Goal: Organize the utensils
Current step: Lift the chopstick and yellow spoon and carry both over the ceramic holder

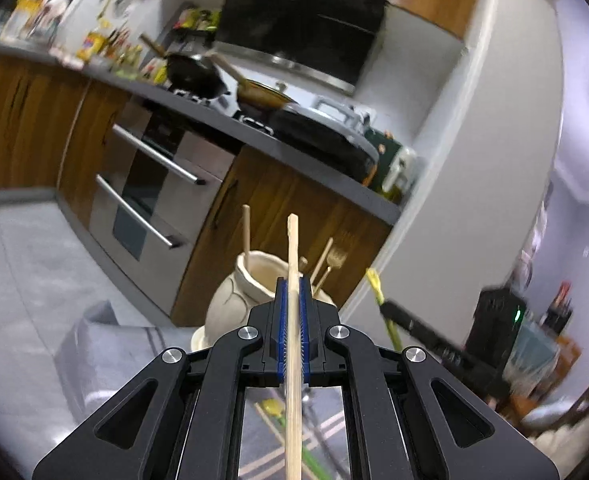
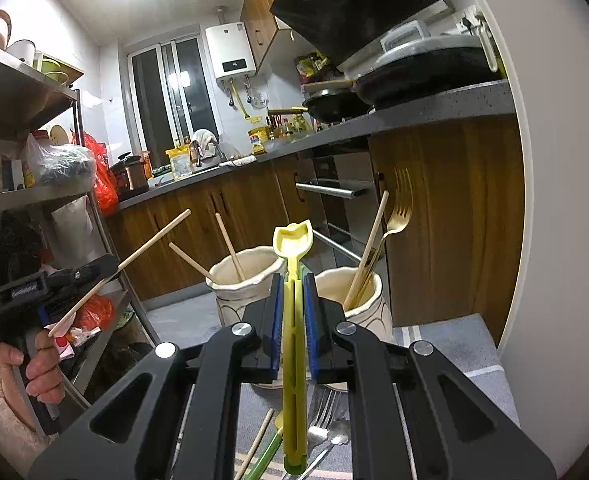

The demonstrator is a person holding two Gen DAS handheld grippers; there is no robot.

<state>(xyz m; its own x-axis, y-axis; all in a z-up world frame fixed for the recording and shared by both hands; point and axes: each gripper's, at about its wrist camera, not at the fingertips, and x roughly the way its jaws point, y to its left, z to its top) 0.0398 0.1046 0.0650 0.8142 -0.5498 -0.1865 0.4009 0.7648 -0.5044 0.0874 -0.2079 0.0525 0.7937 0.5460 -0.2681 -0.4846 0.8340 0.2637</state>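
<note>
My left gripper (image 1: 293, 292) is shut on a wooden chopstick (image 1: 293, 248) that stands upright between the blue pads. Just beyond it is a cream ceramic jar (image 1: 234, 296) holding another chopstick. My right gripper (image 2: 293, 284) is shut on a yellow-green plastic utensil (image 2: 293, 240) with a tulip-shaped top. Behind it stand two cream jars: the left jar (image 2: 246, 276) holds chopsticks, the right jar (image 2: 370, 304) holds a gold fork (image 2: 400, 216) and a chopstick. In the right wrist view the left gripper (image 2: 94, 276) is at the left, raised, its chopstick (image 2: 146, 246) slanting toward the jars.
Forks and a spoon (image 2: 326, 428), a loose chopstick (image 2: 256, 440) and a green utensil lie on the grey striped cloth (image 2: 446, 344) in front of the jars. A metal shelf rack (image 2: 34, 196) stands on the left. Wooden cabinets and an oven (image 2: 334, 208) are behind, a white wall on the right.
</note>
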